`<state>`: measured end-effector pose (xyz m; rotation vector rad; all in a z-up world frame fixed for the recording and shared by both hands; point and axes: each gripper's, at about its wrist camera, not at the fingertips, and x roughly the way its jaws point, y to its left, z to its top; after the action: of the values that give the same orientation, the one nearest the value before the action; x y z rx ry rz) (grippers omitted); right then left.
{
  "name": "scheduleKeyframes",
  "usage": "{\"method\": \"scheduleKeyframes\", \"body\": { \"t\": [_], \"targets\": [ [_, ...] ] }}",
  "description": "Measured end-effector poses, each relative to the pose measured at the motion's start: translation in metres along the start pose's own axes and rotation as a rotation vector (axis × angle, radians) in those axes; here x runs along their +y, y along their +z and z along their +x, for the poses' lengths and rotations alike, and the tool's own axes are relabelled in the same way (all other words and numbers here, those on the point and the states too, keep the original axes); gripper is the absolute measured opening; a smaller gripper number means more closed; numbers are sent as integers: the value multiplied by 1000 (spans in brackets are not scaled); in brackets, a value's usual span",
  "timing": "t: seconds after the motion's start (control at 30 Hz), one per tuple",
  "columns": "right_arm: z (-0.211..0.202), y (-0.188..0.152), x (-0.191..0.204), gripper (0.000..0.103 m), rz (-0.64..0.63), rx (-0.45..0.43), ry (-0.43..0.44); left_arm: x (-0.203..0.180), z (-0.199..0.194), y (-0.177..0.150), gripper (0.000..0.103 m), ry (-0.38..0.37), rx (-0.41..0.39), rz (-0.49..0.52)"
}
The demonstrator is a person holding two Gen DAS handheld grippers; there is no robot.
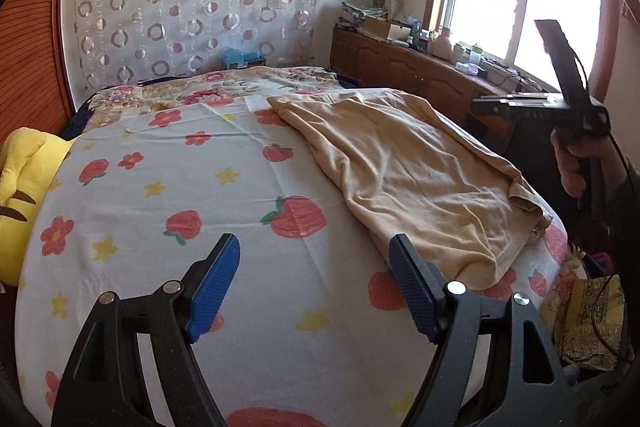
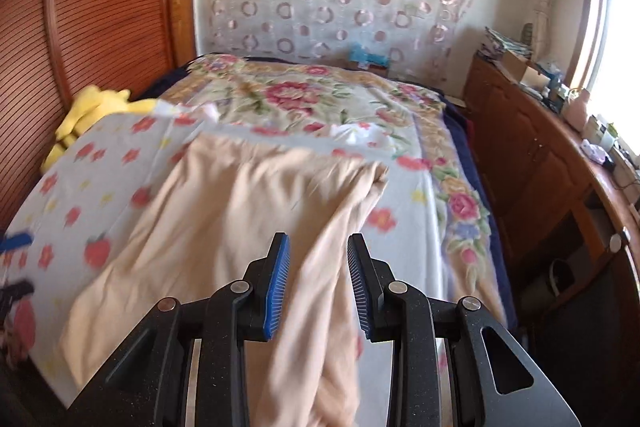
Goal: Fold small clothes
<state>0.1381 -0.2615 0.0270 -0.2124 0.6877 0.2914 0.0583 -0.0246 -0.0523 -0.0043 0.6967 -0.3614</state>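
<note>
We judge the shirt (image 2: 248,203) soft, light, limp; our right gripper (image 2: 318,283) stands part-open, unclamped, over a fold; left gripper (image 1: 316,287) wide apart, empty; take hems.

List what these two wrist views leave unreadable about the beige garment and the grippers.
- Beige garment: near end cut off by the bottom edge and the right gripper in the right wrist view; motion blur smears its folds.
- Garment type: unclear; its shape is bunched in both views.
- Right gripper's fingertips: outside the left wrist view; only the handle and a hand show.
- Left gripper: a blurred sliver in the right wrist view.
</note>
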Motion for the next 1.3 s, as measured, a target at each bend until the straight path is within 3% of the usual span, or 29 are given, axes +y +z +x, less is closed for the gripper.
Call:
{"method": "scheduleKeyframes", "body": {
  "t": [0.2,0.4,0.6,0.77,0.97,1.03,1.07,1.1,1.17,1.3],
  "targets": [
    [-33,-72,3,31,5,10,62,-23,9,-2,78,-13,44,54],
    [-58,-103,-33,31,90,-17,65,-39,12,-8,77,-52,62,68],
    [-71,-115,-22,31,91,-31,68,-49,11,-15,58,-98,96,94],
    [-73,-122,5,31,65,-31,67,-56,4,-21,52,-132,105,112],
    [-59,-119,5,31,47,1,78,-60,15,-28,43,-163,162,134],
    [-57,-118,4,31,38,10,72,-64,19,-30,38,-177,182,145],
    [-56,-118,3,31,36,14,69,-65,20,-32,30,-183,187,150],
    [-56,-117,3,29,35,16,62,-67,21,-32,19,-192,196,153],
    [-56,-118,-1,13,30,12,54,-69,20,-32,12,-184,201,161],
    [-69,-118,-8,8,53,-20,63,-72,3,-29,6,-182,158,167]
  ]
}}
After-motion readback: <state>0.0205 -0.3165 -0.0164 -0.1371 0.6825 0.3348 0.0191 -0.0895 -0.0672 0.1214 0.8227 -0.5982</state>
